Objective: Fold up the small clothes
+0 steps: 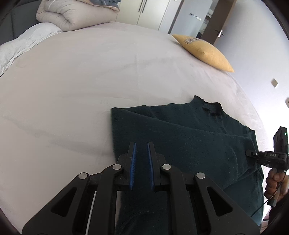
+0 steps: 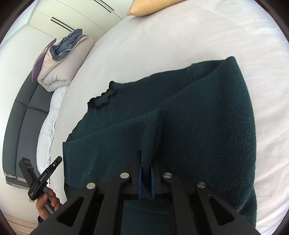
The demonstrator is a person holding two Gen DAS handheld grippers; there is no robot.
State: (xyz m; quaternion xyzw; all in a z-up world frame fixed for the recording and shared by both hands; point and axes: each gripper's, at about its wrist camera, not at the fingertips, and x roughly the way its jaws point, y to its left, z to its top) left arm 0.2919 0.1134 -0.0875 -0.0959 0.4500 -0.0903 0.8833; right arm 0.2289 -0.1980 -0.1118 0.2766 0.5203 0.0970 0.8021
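Observation:
A dark green knit sweater (image 1: 189, 137) lies on the white bed, its sides folded in and its frilled collar (image 1: 210, 106) at the far end. My left gripper (image 1: 141, 144) hovers over its near left part, jaws a little apart and empty. In the right wrist view the sweater (image 2: 198, 126) fills the middle. My right gripper (image 2: 146, 162) is shut on a fold of sleeve fabric, lifted into a ridge between the blue pads (image 2: 139, 179). The right gripper also shows in the left wrist view (image 1: 252, 154) at the sweater's right edge, and the left gripper in the right wrist view (image 2: 57, 160).
The white bed sheet (image 1: 81, 90) spreads wide to the left and beyond the sweater. A yellow cushion (image 1: 206, 50) lies at the far right edge. A folded beige duvet (image 1: 75, 14) with blue cloth on it sits at the head, by a grey headboard (image 2: 21, 117).

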